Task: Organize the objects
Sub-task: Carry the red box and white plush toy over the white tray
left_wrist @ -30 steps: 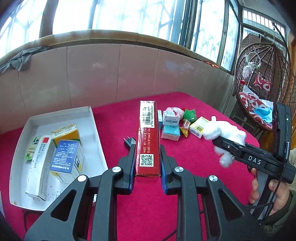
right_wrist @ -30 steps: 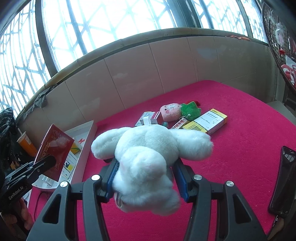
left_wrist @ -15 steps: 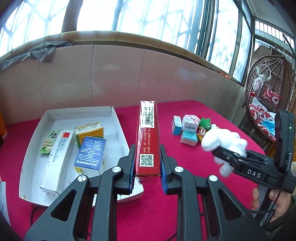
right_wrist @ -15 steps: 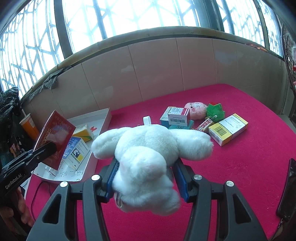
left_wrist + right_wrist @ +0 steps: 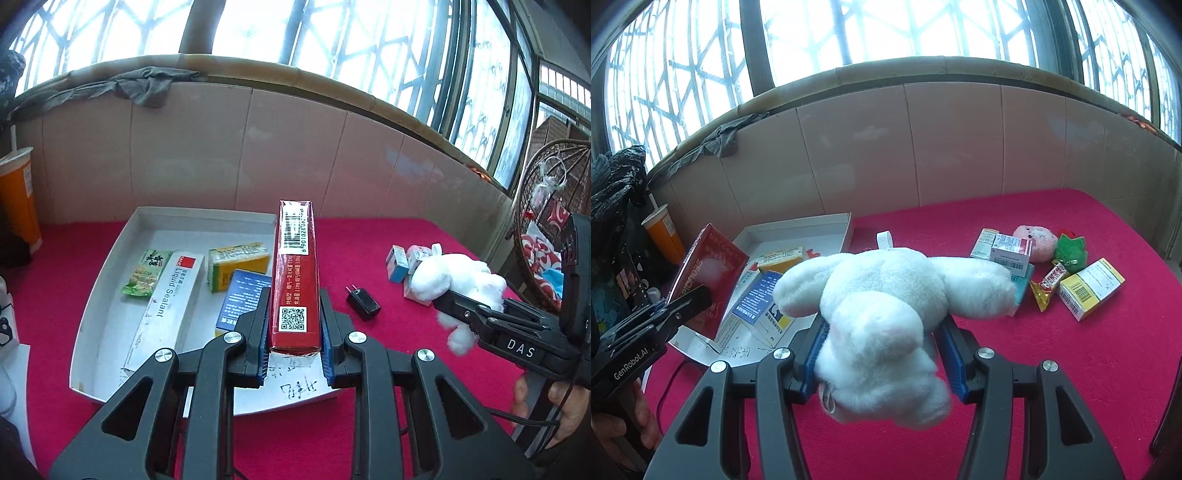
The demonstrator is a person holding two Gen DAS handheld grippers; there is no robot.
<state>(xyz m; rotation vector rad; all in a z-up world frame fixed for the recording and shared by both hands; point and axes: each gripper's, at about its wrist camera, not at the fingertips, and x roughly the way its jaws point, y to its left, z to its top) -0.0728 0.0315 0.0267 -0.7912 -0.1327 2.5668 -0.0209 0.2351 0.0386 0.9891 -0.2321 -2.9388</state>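
The red box (image 5: 295, 273) hides part of the blue box (image 5: 240, 306) and the white tray's (image 5: 107, 284) near floor. The white plush toy (image 5: 882, 317) covers the right claw's (image 5: 882, 347) pads and part of the teal box (image 5: 1021, 290). Small print on the boxes is unreadable.

I see the white cardboard tray (image 5: 107, 295) on my left, on the red cloth table (image 5: 1071, 369). Small boxes lie in it. The black plug charger (image 5: 363, 303) lies right of it. More small boxes and soft toys lie far right.
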